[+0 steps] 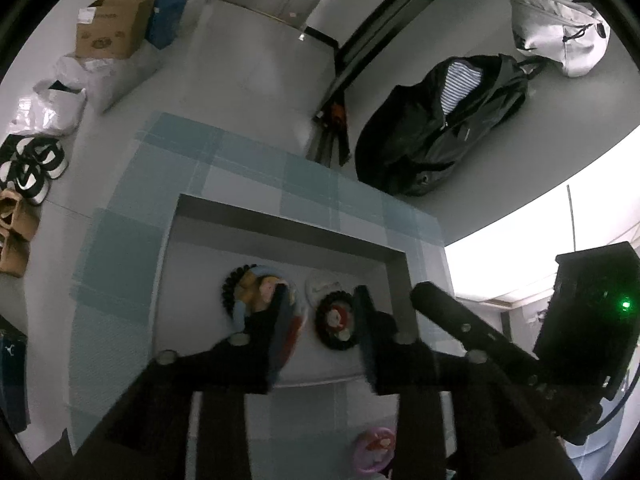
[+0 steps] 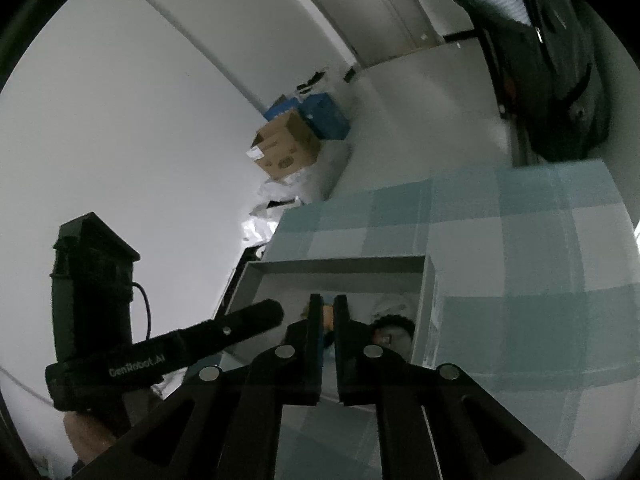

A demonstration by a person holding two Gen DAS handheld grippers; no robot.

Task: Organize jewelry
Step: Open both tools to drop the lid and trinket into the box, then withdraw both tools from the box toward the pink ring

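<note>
A grey open box (image 1: 396, 276) stands on a blue checked tablecloth (image 1: 248, 172). Inside lie a black beaded bracelet with coloured charms (image 1: 260, 284), a black ring-shaped ornament with a red middle (image 1: 334, 320) and a white piece (image 1: 320, 284). My left gripper (image 1: 320, 300) is open and empty above the box, fingers either side of the ornament. A pink ornament (image 1: 374, 450) lies on the cloth in front of the box. My right gripper (image 2: 328, 312) hangs over the box (image 2: 424, 320), jaws nearly closed with a narrow gap and nothing between them. The black ornament (image 2: 394, 330) shows beside it.
The right gripper's body (image 1: 588, 320) is close on the right in the left wrist view; the left gripper's body (image 2: 92, 312) is at the left in the right wrist view. On the floor are a black jacket (image 1: 440, 132), a cardboard box (image 1: 114, 26), shoes (image 1: 32, 164) and bags.
</note>
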